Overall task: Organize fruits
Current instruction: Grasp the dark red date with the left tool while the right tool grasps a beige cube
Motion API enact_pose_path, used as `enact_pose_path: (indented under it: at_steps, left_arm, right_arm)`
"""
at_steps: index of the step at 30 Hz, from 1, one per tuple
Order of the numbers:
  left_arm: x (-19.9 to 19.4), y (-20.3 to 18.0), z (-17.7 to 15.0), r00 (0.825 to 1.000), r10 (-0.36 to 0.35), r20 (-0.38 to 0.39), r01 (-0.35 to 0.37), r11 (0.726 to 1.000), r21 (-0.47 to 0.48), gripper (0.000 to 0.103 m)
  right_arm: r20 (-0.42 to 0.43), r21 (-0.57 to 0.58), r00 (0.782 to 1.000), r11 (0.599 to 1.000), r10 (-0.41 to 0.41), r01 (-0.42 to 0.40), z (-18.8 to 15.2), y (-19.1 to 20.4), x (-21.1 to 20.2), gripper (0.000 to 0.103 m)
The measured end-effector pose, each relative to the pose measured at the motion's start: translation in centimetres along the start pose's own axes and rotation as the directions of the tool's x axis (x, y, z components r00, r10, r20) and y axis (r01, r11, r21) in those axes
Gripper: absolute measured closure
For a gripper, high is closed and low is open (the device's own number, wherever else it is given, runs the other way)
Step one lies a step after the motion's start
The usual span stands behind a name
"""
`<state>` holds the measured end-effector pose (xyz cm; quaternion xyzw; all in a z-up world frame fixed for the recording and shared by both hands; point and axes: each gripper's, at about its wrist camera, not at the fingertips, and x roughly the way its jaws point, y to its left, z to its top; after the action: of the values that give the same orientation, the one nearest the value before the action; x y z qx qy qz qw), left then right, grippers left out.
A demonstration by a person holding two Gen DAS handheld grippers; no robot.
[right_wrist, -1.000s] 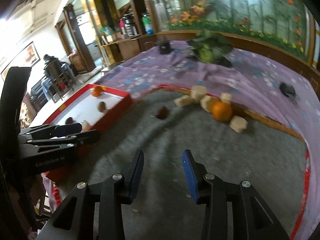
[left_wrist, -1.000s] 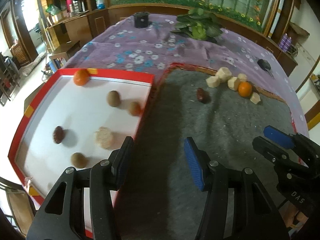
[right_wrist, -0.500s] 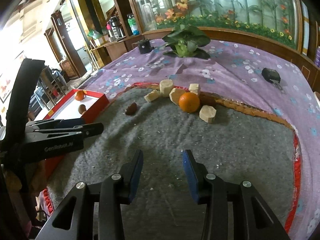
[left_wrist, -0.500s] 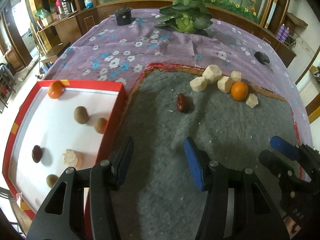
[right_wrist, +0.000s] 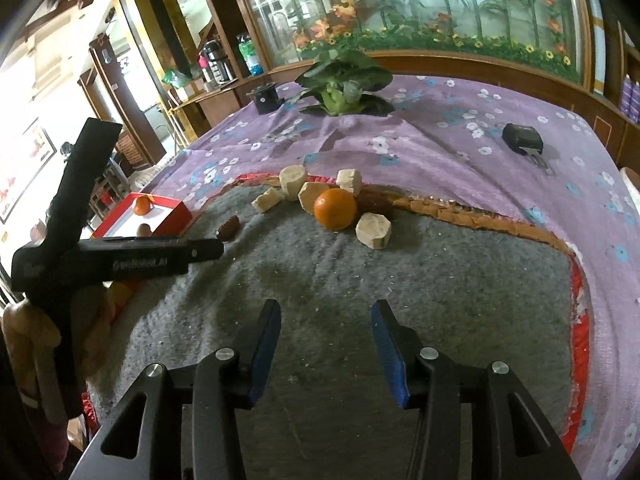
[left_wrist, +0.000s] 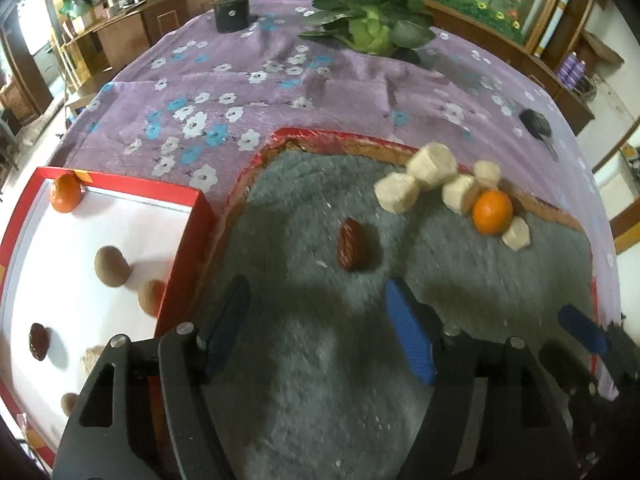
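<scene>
Grey felt mat [left_wrist: 304, 360] covers the near part of the tabletop in the left wrist view, and on it lies a dark red date [left_wrist: 353, 249], a little ahead of the left gripper [left_wrist: 316, 332]. Compared with a second ago, this gripper has travelled away from the red tray [left_wrist: 188, 248] and toward the loose fruit, so the date now sits almost on the line between its fingers but not yet between them. Its jaws are opening and nothing is between them. The tray already holds a small orange [left_wrist: 65, 193], two brown round fruits, another date and some pale pieces. Further back on the mat an orange [left_wrist: 492, 212] lies touching a cluster of pale cut chunks [left_wrist: 432, 166]. In the right wrist view, the right gripper [right_wrist: 324, 354] hangs over bare felt, its jaws also opening and empty, with the orange [right_wrist: 335, 209] and the chunks [right_wrist: 293, 182] well ahead of it. The left gripper [right_wrist: 212, 249] appears at the left side, its tip close to the date [right_wrist: 229, 227]. I judge that both hands have come back from the tray for the next pieces: the left for the date, the right probably for the orange. Many pieces remain on the mat, so the sorting is about half done.
</scene>
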<state>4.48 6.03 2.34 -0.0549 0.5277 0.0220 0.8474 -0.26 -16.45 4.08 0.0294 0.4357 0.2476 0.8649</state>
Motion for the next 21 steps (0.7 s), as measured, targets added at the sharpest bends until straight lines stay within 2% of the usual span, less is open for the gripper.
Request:
enact_pose_path:
  at_steps: [4,14,21]
  left_arm:
    - [1.0,0.1,0.8,1.000,0.030,-0.008,-0.030,1.000,0.006,0.032]
    - [2.0,-0.2,2.0,0.999,0.040,0.008,-0.040,0.998,0.037,0.032]
    - [1.9,0.0,2.2,0.999,0.016,0.029,-0.017,0.999,0.044,0.034]
  right_arm:
    - [-0.006,0.000,1.000,1.000,0.004,-0.004,0.0,-0.4,0.2,0.057]
    - [-0.006,0.013,1.000,1.000,0.012,-0.012,0.2,-1.4,0.4,0.057]
    - [-0.016,0.004,1.000,1.000,-0.001,0.001,0.4,-1.4,0.5,0.057]
